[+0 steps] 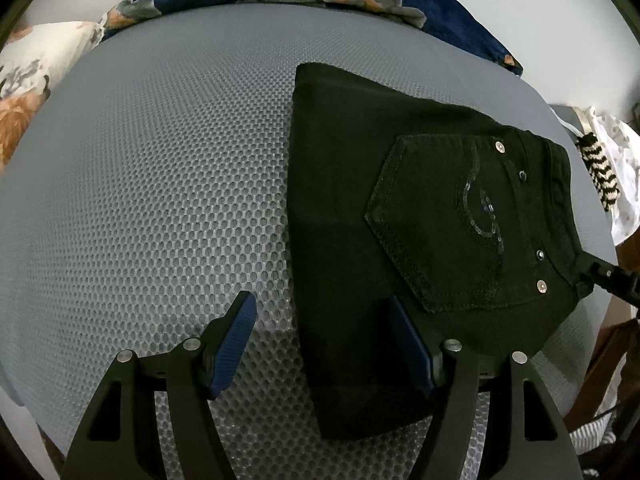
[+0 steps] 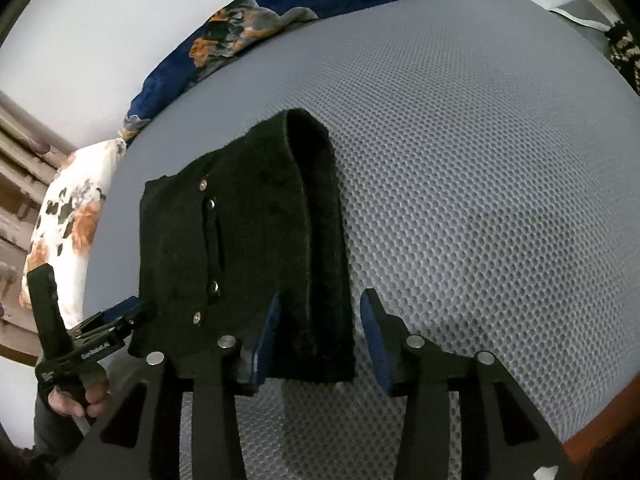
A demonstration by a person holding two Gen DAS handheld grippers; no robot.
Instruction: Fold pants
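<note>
I see the folded black denim pants (image 1: pixel 420 216) lying flat on the grey honeycomb-mesh mattress (image 1: pixel 160 184), back pocket upward. My left claw (image 1: pixel 320 344) stands wide, one finger over the fabric's edge, gripping nothing. My right claw (image 2: pixel 320 336) is parted astride the folded edge, pads clear of it.

A bed covered in grey honeycomb-mesh fabric (image 1: pixel 160 184) is being seen below both tongs. Folded black denim pants (image 1: pixel 420 208) are lying on it, partly beneath the tongs; a navy floral blanket (image 1: pixel 440 4) is bunched at its far edge.
</note>
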